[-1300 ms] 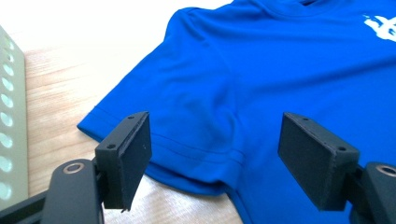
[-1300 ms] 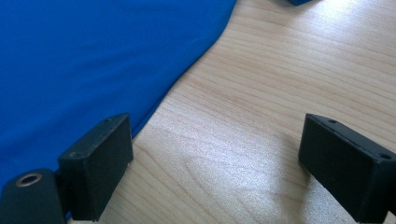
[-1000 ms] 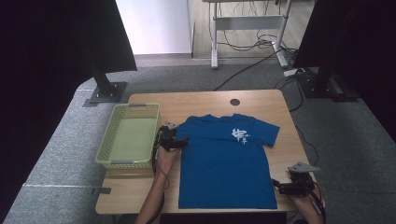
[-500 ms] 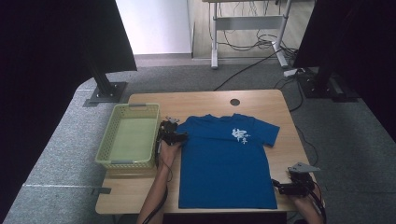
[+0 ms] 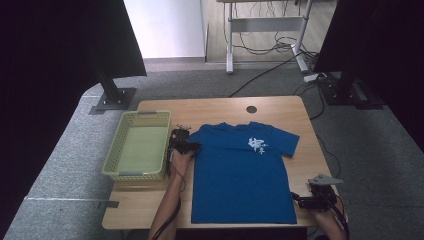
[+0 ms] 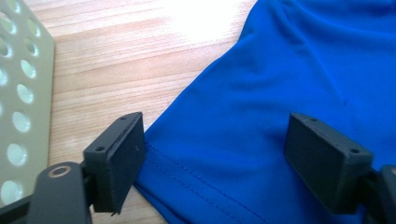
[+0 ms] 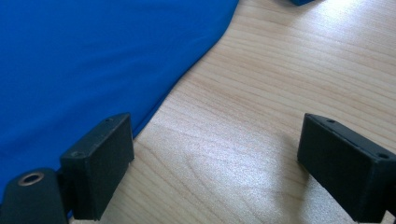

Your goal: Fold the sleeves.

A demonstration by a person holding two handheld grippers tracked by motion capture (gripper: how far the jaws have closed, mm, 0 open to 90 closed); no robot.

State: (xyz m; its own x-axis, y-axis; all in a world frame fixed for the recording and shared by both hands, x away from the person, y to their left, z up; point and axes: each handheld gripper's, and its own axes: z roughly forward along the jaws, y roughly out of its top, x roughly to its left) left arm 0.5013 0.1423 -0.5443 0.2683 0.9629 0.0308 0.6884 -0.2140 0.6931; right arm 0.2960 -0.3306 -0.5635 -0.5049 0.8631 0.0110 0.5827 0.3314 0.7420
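Lying flat on the worktop (image 5: 150, 207), the blue T-shirt (image 5: 240, 175) has its left sleeve between the left tongs (image 5: 192, 146), whose jaws have just been opening, unclenched. The right tongs (image 5: 295, 200) stand released beside its hem corner. The white chest print is illegible.

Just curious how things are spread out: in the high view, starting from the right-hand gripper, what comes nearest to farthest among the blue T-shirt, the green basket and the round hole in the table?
From the right gripper:
1. Blue T-shirt, just beside it.
2. Round hole, far edge of the table.
3. Green basket, at the table's left side.
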